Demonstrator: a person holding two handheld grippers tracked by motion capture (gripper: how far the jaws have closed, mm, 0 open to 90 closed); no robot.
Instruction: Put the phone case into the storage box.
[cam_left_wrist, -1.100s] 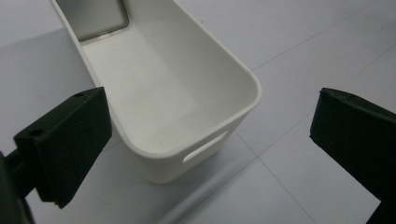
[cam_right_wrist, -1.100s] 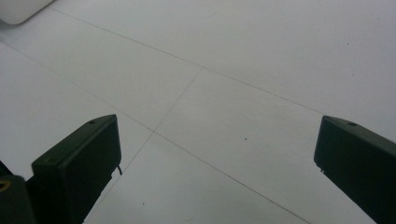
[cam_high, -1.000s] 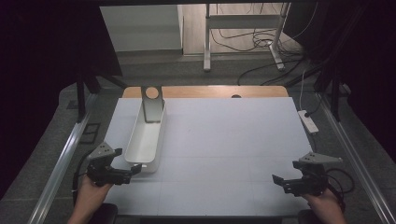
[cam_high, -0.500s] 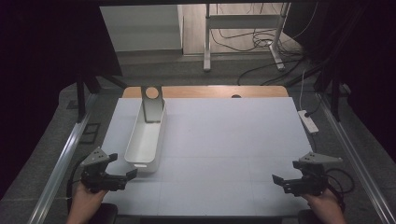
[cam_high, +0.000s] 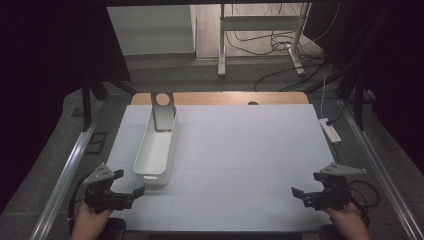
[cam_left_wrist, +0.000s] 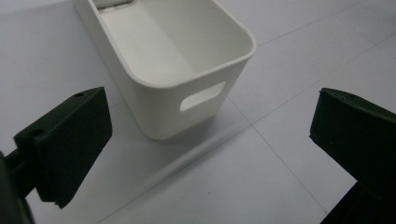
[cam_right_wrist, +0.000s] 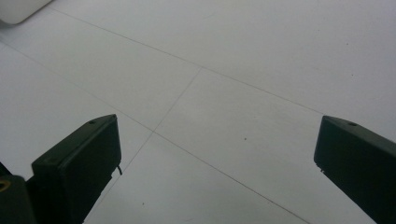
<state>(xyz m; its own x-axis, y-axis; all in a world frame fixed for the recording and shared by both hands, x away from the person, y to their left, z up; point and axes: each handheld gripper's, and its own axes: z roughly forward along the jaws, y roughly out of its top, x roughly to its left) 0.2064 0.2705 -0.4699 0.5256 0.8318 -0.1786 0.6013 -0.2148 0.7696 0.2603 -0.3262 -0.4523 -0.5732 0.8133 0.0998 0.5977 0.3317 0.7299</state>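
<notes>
The long white bin (cam_high: 156, 145) lies at ten o'clock on the table (cam_high: 240, 150), a grey stand (cam_high: 163, 112) leaning in its far end. The left tool (cam_high: 131, 187), jaws wide, sits just off its near end. The right tool (cam_high: 296, 192), wide, hangs over open table at four o'clock.

No text, label, brand, number or sign can be read anywhere in these views. The white bin (cam_left_wrist: 177, 65) has plain walls, and the white table surface (cam_high: 250, 150) carries nothing but thin seam lines.
</notes>
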